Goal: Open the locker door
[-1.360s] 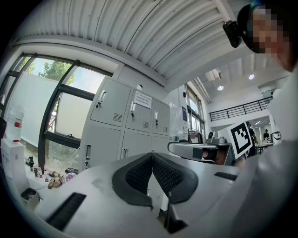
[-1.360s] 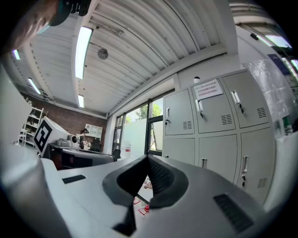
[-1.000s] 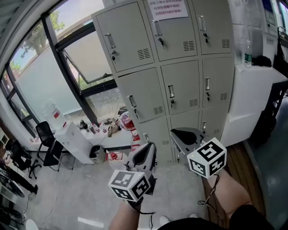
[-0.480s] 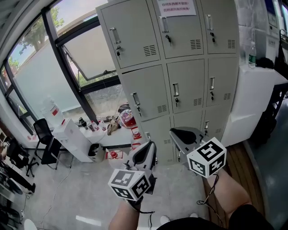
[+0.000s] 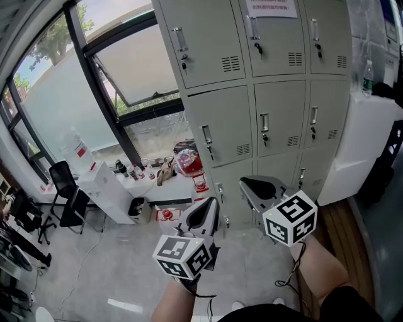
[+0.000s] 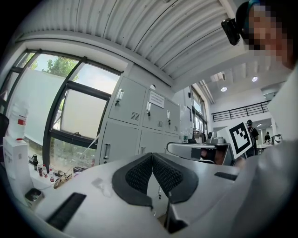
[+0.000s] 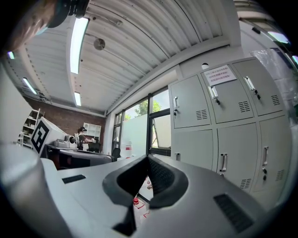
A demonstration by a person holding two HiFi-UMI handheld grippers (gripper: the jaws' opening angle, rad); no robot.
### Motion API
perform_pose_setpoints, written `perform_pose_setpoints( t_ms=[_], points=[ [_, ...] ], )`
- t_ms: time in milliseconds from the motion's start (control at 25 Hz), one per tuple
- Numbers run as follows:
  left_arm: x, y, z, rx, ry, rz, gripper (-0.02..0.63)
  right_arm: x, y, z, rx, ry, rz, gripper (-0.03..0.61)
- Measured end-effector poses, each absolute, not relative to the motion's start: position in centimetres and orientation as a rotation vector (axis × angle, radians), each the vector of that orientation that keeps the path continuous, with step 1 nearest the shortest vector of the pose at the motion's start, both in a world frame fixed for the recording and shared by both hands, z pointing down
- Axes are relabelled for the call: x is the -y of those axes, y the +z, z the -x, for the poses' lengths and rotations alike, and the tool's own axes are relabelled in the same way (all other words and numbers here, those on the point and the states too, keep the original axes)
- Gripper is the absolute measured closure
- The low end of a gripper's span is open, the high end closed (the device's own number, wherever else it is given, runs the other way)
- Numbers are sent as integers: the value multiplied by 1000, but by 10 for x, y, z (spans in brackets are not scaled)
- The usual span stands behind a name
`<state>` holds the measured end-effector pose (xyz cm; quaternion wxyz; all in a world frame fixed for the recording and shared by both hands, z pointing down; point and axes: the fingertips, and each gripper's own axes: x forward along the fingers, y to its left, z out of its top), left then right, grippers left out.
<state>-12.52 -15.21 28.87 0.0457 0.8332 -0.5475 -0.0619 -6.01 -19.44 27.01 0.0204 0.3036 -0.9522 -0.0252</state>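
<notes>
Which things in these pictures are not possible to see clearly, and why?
Notice on the top locker door: cut by the upper edge in the head view; print too small in the right gripper view.
Bottom locker row: partly hidden behind left gripper and right gripper in the head view.
Small items on the low white table: too small to name.

head view looks steeply down; both gripper views tilt upward, sharing the lockers (image 5: 220, 119) ahead.

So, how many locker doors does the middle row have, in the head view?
3: the left door, the middle door and the right door. No part of this row seems hidden.
</notes>
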Motion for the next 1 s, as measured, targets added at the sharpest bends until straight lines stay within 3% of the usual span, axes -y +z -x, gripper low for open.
perform_pose_setpoints(
  t_ms=[1000],
  points=[
    [228,340,215,1739,-107,-2492,597,312,325,178,2942,93,-876,525]
  ],
)
